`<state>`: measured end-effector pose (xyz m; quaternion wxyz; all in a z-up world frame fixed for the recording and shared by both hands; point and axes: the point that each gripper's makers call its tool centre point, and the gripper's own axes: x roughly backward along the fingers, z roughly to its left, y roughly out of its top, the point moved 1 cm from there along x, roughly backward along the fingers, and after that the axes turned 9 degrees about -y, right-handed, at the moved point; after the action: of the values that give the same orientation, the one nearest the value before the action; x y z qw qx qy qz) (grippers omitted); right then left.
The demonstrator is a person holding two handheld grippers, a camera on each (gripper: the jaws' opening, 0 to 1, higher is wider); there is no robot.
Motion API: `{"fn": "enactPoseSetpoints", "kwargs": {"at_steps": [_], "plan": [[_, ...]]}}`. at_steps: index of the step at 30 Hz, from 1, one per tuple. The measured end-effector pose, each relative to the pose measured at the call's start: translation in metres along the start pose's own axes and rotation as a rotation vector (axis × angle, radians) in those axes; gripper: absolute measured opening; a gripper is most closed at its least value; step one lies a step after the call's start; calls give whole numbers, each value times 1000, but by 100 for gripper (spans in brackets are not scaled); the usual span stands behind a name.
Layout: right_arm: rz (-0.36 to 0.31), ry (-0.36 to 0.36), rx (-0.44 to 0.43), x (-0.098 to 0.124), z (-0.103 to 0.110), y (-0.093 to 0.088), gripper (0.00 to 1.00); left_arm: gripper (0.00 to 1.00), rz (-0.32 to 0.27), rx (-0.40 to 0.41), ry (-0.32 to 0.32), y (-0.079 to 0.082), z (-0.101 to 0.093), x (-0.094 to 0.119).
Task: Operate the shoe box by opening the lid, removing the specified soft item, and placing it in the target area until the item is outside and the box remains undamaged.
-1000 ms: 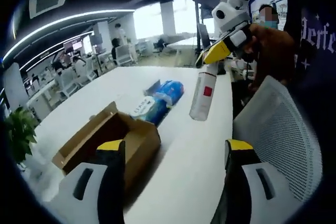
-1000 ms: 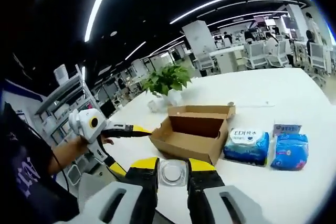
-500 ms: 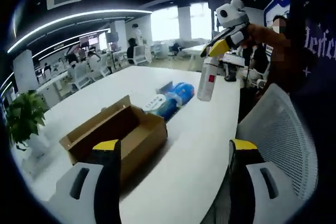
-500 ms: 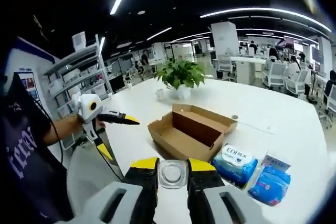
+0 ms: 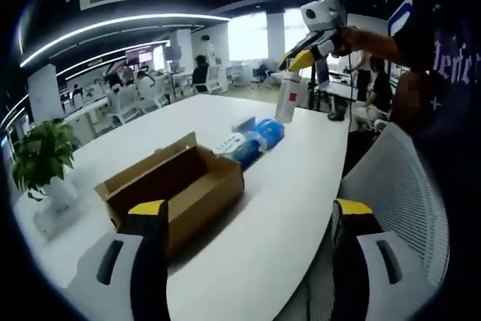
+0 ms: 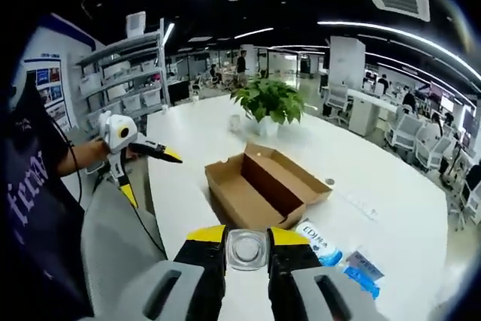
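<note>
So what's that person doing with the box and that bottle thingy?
A person is holding a gripper in each hand over a white table. The right gripper is shut on a clear bottle, lifted up in the air. The left gripper is open and holds nothing. The cardboard shoe box sits on the table with its lid open, and looks empty inside. Two blue soft packs lie beside it on the table.
</note>
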<state>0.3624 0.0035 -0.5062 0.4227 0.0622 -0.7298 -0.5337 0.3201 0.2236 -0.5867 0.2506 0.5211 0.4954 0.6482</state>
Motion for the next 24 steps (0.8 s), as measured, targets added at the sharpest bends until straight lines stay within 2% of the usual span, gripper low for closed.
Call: {"fn": "enactPoseSetpoints", "kwargs": {"at_steps": [15, 24], "plan": [[-20, 53, 188, -18, -30, 22, 16, 91, -26, 52, 41, -9, -6, 13], [-26, 95, 293, -41, -52, 31, 16, 91, -42, 83, 85, -17, -5, 27]]}}
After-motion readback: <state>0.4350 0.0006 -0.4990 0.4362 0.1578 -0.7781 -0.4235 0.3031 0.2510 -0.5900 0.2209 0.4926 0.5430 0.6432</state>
